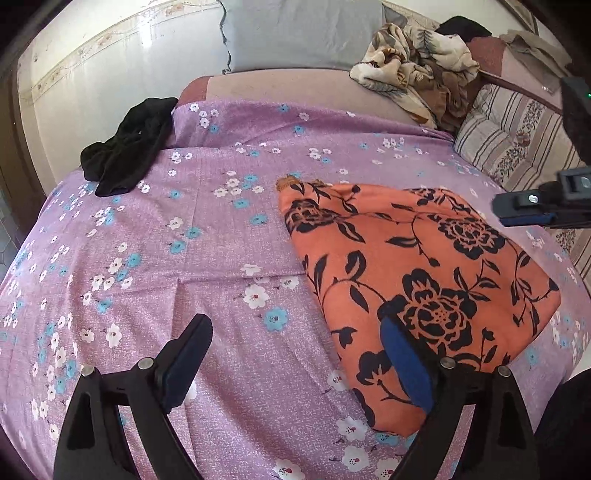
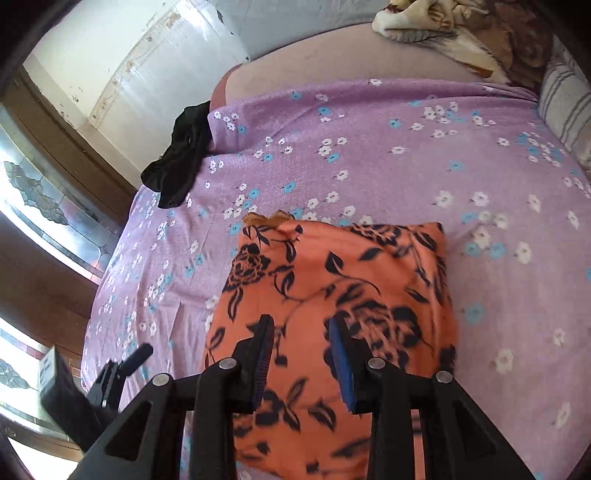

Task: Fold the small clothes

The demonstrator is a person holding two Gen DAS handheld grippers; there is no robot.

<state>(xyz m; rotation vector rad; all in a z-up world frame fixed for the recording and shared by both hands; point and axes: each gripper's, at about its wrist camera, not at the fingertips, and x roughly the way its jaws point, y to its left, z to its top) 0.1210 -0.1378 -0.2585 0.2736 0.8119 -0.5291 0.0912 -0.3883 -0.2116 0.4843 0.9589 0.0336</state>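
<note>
A folded orange garment with black flowers (image 1: 417, 280) lies flat on the purple flowered bedsheet (image 1: 207, 229). My left gripper (image 1: 295, 347) is open and empty above the sheet, its right finger over the garment's near left edge. My right gripper (image 2: 301, 343) is open and empty, hovering just above the near half of the orange garment (image 2: 332, 280). The right gripper also shows at the right edge of the left wrist view (image 1: 532, 208). A crumpled black garment (image 1: 125, 155) lies at the far left edge of the bed; it also shows in the right wrist view (image 2: 181, 162).
A heap of beige patterned cloth (image 1: 417, 62) and a striped quilt (image 1: 517, 140) sit at the far right of the bed. A grey pillow (image 1: 295, 33) leans on the wall behind. The bed's left edge drops to the floor by a door (image 2: 44, 192).
</note>
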